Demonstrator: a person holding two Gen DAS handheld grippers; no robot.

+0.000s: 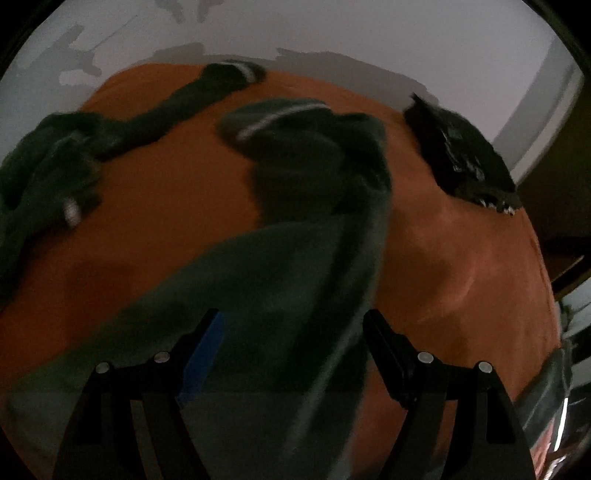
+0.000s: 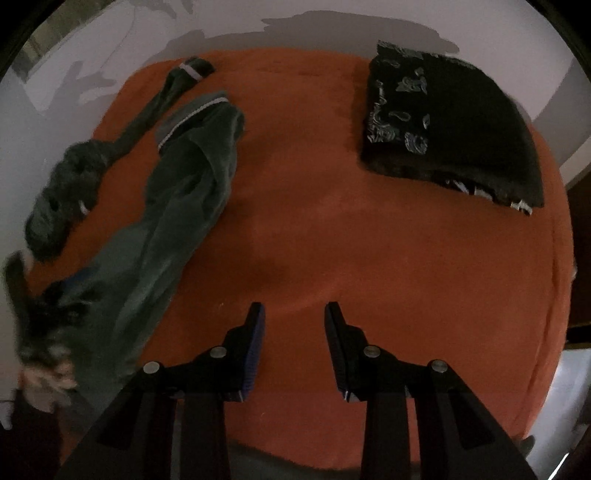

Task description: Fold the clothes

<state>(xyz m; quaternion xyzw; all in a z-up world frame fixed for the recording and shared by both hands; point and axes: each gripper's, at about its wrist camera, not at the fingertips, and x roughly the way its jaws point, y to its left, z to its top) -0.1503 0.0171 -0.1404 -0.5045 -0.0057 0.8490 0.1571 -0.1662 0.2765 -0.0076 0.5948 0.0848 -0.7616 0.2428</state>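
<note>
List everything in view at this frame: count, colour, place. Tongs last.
green garment: 1, dark green with pale striped cuffs, unfolded, stretched along the left of the orange surface; one sleeve trails toward the far left corner.
folded cloth: 1, black with pale printed pattern, far right of the orange surface.
orange surface: 1, orange cover under all the clothes.
wall: pale, behind the surface.
left tongs: 1, black, blue pad on one finger, open over the green garment's near end.
right tongs: 1, black, blue pad, open over bare orange surface, nothing between the fingers.
</note>
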